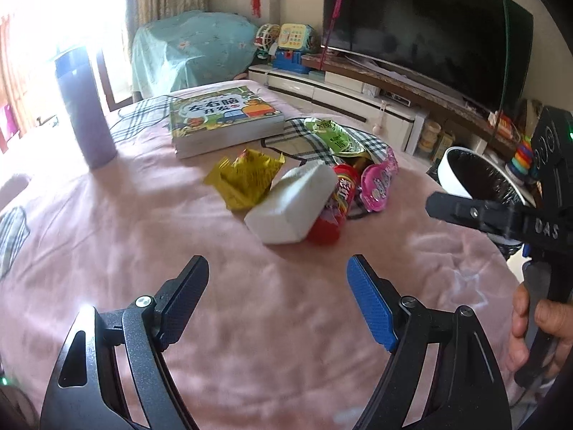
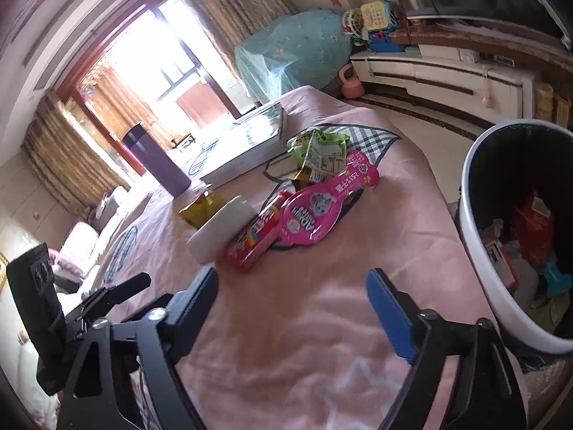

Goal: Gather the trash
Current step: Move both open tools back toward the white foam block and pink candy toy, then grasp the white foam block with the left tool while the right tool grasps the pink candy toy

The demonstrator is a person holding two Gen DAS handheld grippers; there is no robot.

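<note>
Trash lies in a cluster on the pink cloth: a white foam block [image 1: 292,208] [image 2: 222,227], a yellow wrapper [image 1: 245,179] [image 2: 200,208], a red snack tube [image 1: 335,204] [image 2: 256,234], a pink blister pack [image 1: 378,182] [image 2: 322,204] and a green packet [image 1: 335,136] [image 2: 318,150]. My left gripper [image 1: 277,297] is open and empty, short of the foam block. My right gripper [image 2: 292,308] is open and empty, near the tube; it also shows in the left wrist view [image 1: 501,215]. A white bin [image 2: 480,251] [image 1: 454,175] with a black liner, holding trash, stands at the right.
A children's book [image 1: 222,118] [image 2: 247,139] and a purple tumbler [image 1: 86,111] [image 2: 154,159] stand farther back on the cloth [image 1: 143,251]. A TV [image 1: 429,32] on a white cabinet [image 1: 340,96], toys and a covered object [image 1: 189,50] lie beyond.
</note>
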